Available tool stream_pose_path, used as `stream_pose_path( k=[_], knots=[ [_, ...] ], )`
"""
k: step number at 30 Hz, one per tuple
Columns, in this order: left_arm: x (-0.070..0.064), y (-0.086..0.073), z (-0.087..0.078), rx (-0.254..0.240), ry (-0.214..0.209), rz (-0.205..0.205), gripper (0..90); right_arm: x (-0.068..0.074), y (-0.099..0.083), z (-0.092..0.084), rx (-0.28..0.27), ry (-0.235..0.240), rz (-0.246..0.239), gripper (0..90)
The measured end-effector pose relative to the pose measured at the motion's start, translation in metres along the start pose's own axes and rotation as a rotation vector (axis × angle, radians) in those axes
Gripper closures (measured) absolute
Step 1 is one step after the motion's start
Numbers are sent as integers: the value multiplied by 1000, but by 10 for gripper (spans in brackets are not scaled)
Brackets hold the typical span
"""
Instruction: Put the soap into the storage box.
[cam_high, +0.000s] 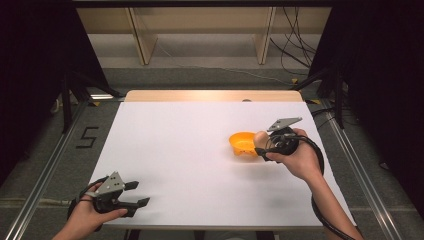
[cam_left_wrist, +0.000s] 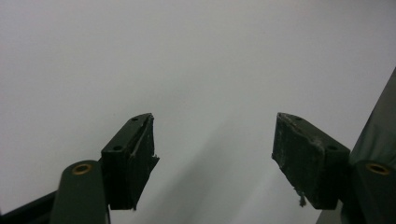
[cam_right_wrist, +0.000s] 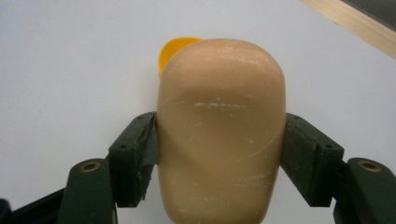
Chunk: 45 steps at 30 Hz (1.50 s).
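An orange bowl (cam_high: 243, 143) sits on the white table (cam_high: 190, 150), right of centre. My right gripper (cam_high: 263, 147) is at the bowl's right rim, shut on a tan, rounded, bread-like object (cam_high: 260, 138). In the right gripper view this tan object (cam_right_wrist: 220, 126) is clamped between both jaws, and the orange bowl (cam_right_wrist: 175, 48) peeks out behind it. My left gripper (cam_high: 139, 194) rests near the table's front left corner, open, with nothing between its fingers (cam_left_wrist: 133, 158).
A wooden strip (cam_high: 212, 95) runs along the table's far edge. Beyond it stand wooden frame legs (cam_high: 140, 40) and loose cables (cam_high: 295, 50) on the floor. Metal rails (cam_high: 45, 170) flank the table on both sides.
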<state>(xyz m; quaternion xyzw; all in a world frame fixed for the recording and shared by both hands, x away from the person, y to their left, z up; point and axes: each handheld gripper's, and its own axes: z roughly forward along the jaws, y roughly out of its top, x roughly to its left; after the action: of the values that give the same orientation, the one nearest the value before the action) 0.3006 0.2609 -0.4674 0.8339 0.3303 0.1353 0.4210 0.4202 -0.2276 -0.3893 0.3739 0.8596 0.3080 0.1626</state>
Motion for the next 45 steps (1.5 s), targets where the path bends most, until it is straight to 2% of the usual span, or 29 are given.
stream_pose_path(
  k=[1, 2, 3, 4, 5, 6, 8, 9, 12, 14, 16, 17, 18, 19, 22, 23, 24, 25, 27, 28, 30, 32, 33, 34, 35, 39, 41, 43, 45],
  knots=[
    [0, 0, 0, -1, 0, -1, 293, 0, 0, 2, -29, -16, 3, 336],
    [0, 0, 0, -2, -1, -3, 293, -1, 2, -2, -5, -4, 10, 336],
    [0, 0, 0, -2, 0, -3, 293, -2, 2, 0, -34, -20, -2, 336],
    [0, 0, 0, -2, -1, -3, 293, -3, 3, -2, -9, -9, 12, 336],
    [0, 0, 0, -2, -1, -4, 293, -4, 4, -1, -20, -14, -7, 336],
    [1, 0, 0, -15, 2, 20, 293, -4, 4, 1, -53, -35, -6, 336],
    [1, 0, 0, -16, -5, 8, 293, -6, 5, -2, -23, -17, -5, 336],
    [1, 0, 0, -16, -4, 9, 293, -7, 5, 0, -57, -36, -2, 336],
    [1, 0, 0, -11, -4, 10, 293, -8, 8, -2, -36, -25, 15, 336],
    [1, 0, 0, -17, -4, 9, 293, -8, 8, 1, -66, -33, 17, 336],
    [3, 1, -1, -3, 3, 39, 293, -9, 9, 1, -50, -32, 9, 336],
    [1, 0, -1, 1, 1, 9, 293, -8, 9, 2, -57, -34, 12, 336],
    [1, 0, -1, 1, 9, 7, 293, -10, 10, 1, -45, -25, 7, 336],
    [3, 0, -1, -7, 5, 38, 293, -10, 10, 2, -49, -30, 8, 336],
    [1, 0, 0, -16, -4, 9, 293, -11, 12, 4, -53, -35, 13, 336],
    [3, 0, -1, -1, 2, 34, 293, -11, 13, 5, -50, -35, 15, 336],
    [3, 0, -1, 5, 6, 38, 293, -11, 13, 6, -68, -42, 13, 336],
    [1, 0, -1, 2, 10, 0, 293, -11, 15, 4, -56, -37, 29, 336],
    [1, 0, -1, 3, 6, 5, 293, -13, 16, 6, -72, -46, 13, 336],
    [1, 0, 0, 0, 16, 3, 293, -12, 17, 5, -60, -41, 27, 336],
    [2, 0, -1, -2, 4, 26, 293, -13, 18, 6, -60, -42, 21, 336],
    [1, 0, -1, 3, 5, 4, 293, -13, 19, 8, -61, -40, 22, 336],
    [4, 1, -2, 5, 6, 46, 293, -13, 19, 8, -73, -46, 17, 336],
    [2, 0, -2, 7, 4, 9, 293, -14, 20, 8, -67, -45, 15, 336],
    [1, 0, -1, 3, 3, -1, 293, -14, 21, 9, -64, -45, 17, 336],
    [1, 0, 0, 2, 14, 7, 293, -14, 24, 9, -65, -41, 22, 336],
    [1, 0, -1, 2, 3, -1, 293, -14, 25, 10, -82, -49, 21, 336],
    [3, 0, -1, -7, 7, 40, 293, -15, 26, 10, -69, -48, 24, 336],
    [3, 0, -1, -6, 7, 27, 293, -15, 27, 11, -81, -51, 23, 336]
  ],
)
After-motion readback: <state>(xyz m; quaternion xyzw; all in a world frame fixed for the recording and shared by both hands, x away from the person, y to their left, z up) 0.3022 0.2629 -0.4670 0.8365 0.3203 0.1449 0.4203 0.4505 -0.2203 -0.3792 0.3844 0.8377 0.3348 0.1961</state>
